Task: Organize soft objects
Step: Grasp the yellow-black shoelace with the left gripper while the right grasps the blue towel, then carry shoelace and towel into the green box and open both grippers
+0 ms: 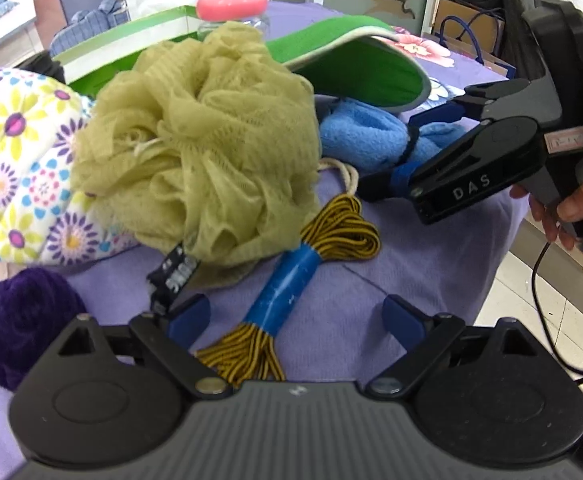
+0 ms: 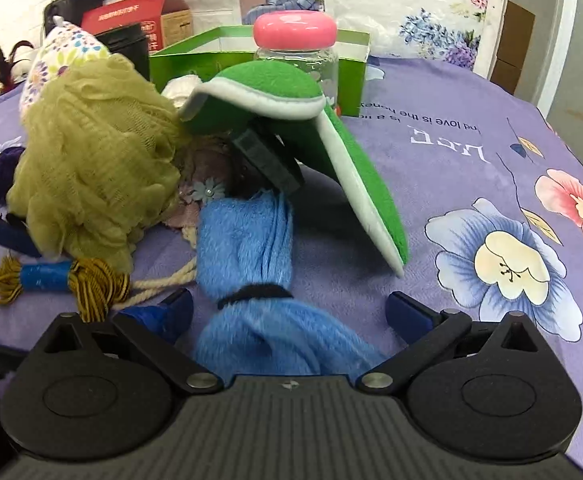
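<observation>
Blue towel between right hand-held gripper's spread fingers.

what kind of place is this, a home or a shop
Probably a bedding shop or a showroom: a purple floral bedspread covers the surface, packaged bedding stands behind it, and cardboard boxes sit around.

Both grippers open, low and level.
Left gripper has fingers spread wide; right gripper, at its 2 o'clock, likewise, a hand gripping its handle.
</observation>
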